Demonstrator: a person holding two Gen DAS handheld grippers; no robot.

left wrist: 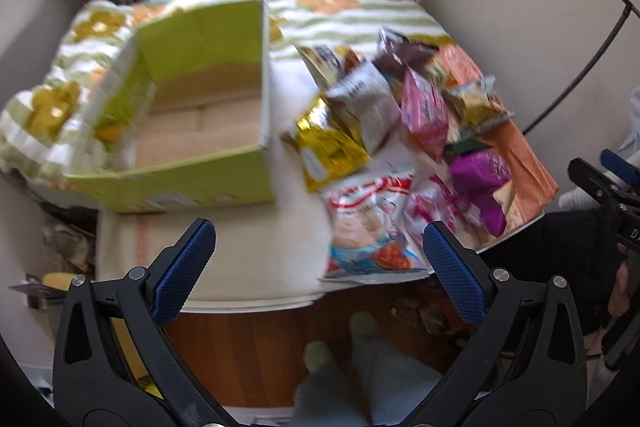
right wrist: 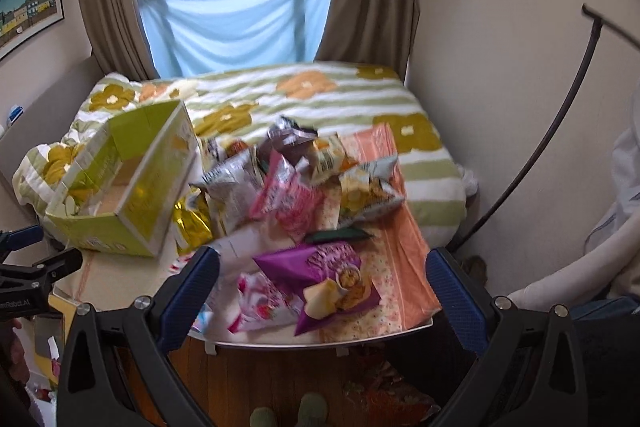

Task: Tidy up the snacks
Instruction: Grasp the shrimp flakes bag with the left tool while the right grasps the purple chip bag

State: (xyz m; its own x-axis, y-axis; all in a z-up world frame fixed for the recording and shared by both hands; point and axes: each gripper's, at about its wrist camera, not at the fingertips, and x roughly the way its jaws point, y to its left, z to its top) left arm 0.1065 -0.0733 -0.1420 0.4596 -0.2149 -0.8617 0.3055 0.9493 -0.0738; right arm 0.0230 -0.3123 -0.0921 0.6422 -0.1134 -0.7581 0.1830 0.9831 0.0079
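The snack packets [left wrist: 400,131] lie piled on the right half of the counter [left wrist: 248,259], on an orange cloth [right wrist: 404,255]. A purple packet [right wrist: 324,275] and a red-and-white packet [left wrist: 368,227] lie nearest the front edge. The green cardboard box [left wrist: 192,115] stands open on the left, just beside the pile; its visible floor is bare. Bare counter lies in front of the box. The left gripper [left wrist: 318,255] and right gripper [right wrist: 322,283] hover over the front edge, jaws wide, holding nothing. A bed [right wrist: 320,95] adjoins the counter behind.

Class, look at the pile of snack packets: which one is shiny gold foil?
The gold foil packet, lying nearest the green box at the pile's left edge; the others are pink, purple, white or brown.
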